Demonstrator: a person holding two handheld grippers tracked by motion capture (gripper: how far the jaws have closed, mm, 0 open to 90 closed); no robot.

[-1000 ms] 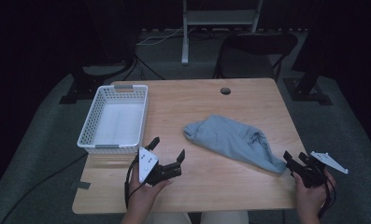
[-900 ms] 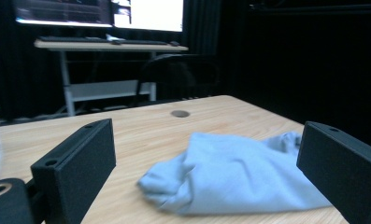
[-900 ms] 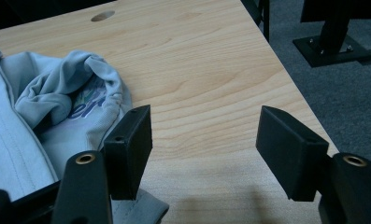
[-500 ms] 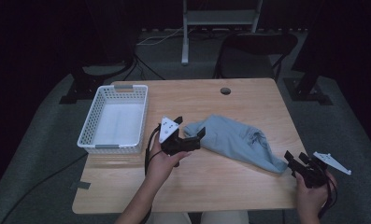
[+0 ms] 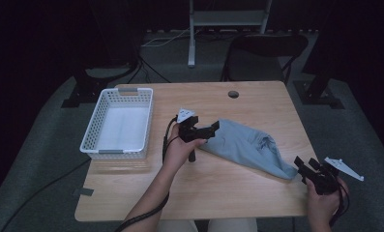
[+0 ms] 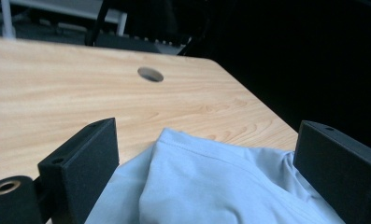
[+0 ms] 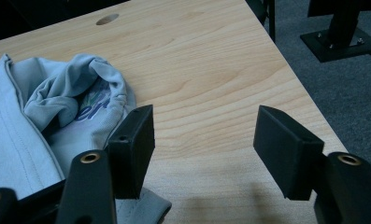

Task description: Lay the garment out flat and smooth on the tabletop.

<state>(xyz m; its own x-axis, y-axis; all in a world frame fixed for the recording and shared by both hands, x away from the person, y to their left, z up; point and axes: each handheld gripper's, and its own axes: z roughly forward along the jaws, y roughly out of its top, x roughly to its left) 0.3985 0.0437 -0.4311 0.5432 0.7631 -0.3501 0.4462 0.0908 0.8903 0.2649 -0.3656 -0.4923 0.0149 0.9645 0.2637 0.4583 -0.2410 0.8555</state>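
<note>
1. The light blue garment [image 5: 247, 147] is lying crumpled on the wooden surface [image 5: 218, 193], right of centre, stretching from the middle toward the right front edge.
2. The left claw [image 5: 210, 131] is sitting at the garment's left end. In the left gripper view its jaws are standing wide apart with the cloth [image 6: 211, 186] lying between them; the pads are not pressing on it.
3. The right claw [image 5: 305, 166] is sitting at the garment's right front tip, near the surface's right edge. Its jaws are standing apart; in the right gripper view the bunched cloth [image 7: 57, 112] is lying beside and under one jaw, while bare wood is showing between the two.
4. A white slatted basket [image 5: 118, 123] is standing on the left part of the surface, well apart from the garment.
5. A round hole [image 5: 233, 94] is sitting in the surface near its far edge.
</note>
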